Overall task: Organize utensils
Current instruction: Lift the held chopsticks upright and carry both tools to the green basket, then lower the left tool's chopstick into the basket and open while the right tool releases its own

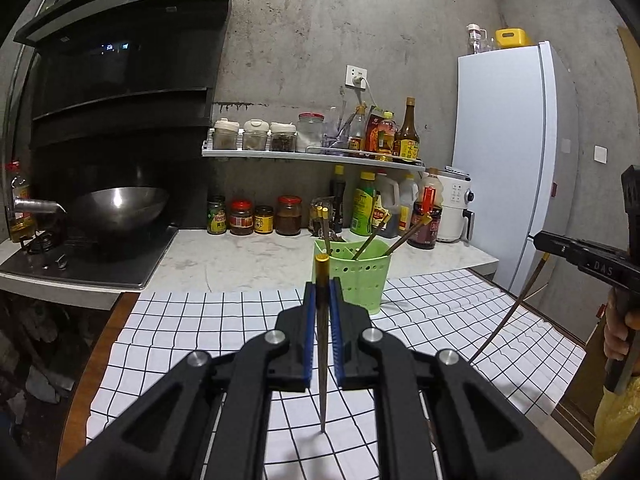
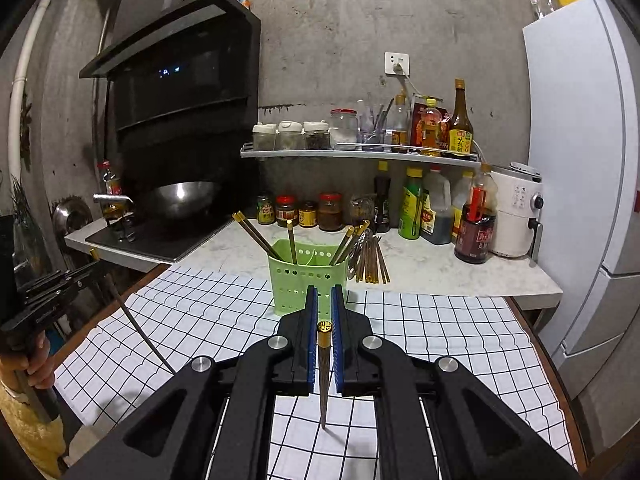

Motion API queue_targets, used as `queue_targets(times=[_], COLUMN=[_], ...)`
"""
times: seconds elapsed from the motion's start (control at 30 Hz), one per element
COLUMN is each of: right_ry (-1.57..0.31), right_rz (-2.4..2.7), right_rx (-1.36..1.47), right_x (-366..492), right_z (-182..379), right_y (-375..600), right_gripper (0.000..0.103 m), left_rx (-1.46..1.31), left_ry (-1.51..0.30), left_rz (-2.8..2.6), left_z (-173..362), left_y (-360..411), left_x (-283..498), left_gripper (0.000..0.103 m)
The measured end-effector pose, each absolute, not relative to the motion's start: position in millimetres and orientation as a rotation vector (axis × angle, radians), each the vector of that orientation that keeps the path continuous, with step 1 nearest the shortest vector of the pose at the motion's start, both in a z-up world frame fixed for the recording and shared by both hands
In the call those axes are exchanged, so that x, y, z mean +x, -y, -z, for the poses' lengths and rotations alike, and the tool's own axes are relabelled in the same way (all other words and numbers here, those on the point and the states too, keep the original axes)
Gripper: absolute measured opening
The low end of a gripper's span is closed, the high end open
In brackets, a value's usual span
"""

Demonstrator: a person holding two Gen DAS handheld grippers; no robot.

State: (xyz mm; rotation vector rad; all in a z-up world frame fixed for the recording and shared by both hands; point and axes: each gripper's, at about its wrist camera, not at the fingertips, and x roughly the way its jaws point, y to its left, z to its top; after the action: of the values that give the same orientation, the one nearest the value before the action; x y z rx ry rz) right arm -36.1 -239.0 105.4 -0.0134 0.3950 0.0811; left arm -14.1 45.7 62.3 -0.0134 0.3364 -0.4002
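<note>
A light green perforated utensil holder (image 1: pixel 362 276) (image 2: pixel 306 278) stands on the checked cloth and holds several gold-tipped chopsticks. My left gripper (image 1: pixel 322 292) is shut on a chopstick (image 1: pixel 322 344), held upright with its point near the cloth, just in front of the holder. My right gripper (image 2: pixel 324 300) is shut on another chopstick (image 2: pixel 324 368), also point down before the holder. Each gripper shows in the other's view, the right one (image 1: pixel 576 248) and the left one (image 2: pixel 52 292). A bundle of loose chopsticks (image 2: pixel 370 260) lies on the counter right of the holder.
A white cloth with black grid (image 1: pixel 440 320) (image 2: pixel 440 340) covers the table. Behind are a marble counter (image 2: pixel 420 268), sauce bottles and jars (image 2: pixel 416 208), a shelf of condiments (image 2: pixel 360 152), a wok on the stove (image 1: pixel 120 204), a white appliance (image 2: pixel 516 208) and a fridge (image 1: pixel 512 152).
</note>
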Motion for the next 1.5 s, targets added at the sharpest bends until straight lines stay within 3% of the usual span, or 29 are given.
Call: queue_targets(times=[0.17, 0.37, 0.53, 0.93, 1.23, 1.5], right_ry=[-0.482, -0.609, -0.621, -0.541, -0.236, -0.341], right_rz=[-0.089, -0.092, -0.094, -0.104, -0.068, -0.082], right_rx=[-0.014, -0.011, -0.015, -0.001, -0.054, -0.012], right_x=[-20, -3, -8, 18, 81, 168], right_z=[-87, -45, -42, -67, -148, -126], right_y=[237, 236, 237, 247, 232, 237], right_gripper=[0.007, 0.007, 0.007, 0.007, 0.007, 0.007], left_rx=[0.008, 0.049, 0.056, 0.054, 0.044, 0.033], left_ry=[-0.344, -0.491, -0.618, -0.474, -0.241, -0.408], left_rz=[0.380, 0.396, 0.396, 0.406, 0.446, 0.478], left_z=[-58, -30, -3, -45, -128, -92], left_y=[-44, -34, -32, -20, 31, 70], left_x=[-12, 1, 10, 28, 100, 198], left_gripper=[0.007, 0.007, 0.007, 0.006, 0.006, 0.006])
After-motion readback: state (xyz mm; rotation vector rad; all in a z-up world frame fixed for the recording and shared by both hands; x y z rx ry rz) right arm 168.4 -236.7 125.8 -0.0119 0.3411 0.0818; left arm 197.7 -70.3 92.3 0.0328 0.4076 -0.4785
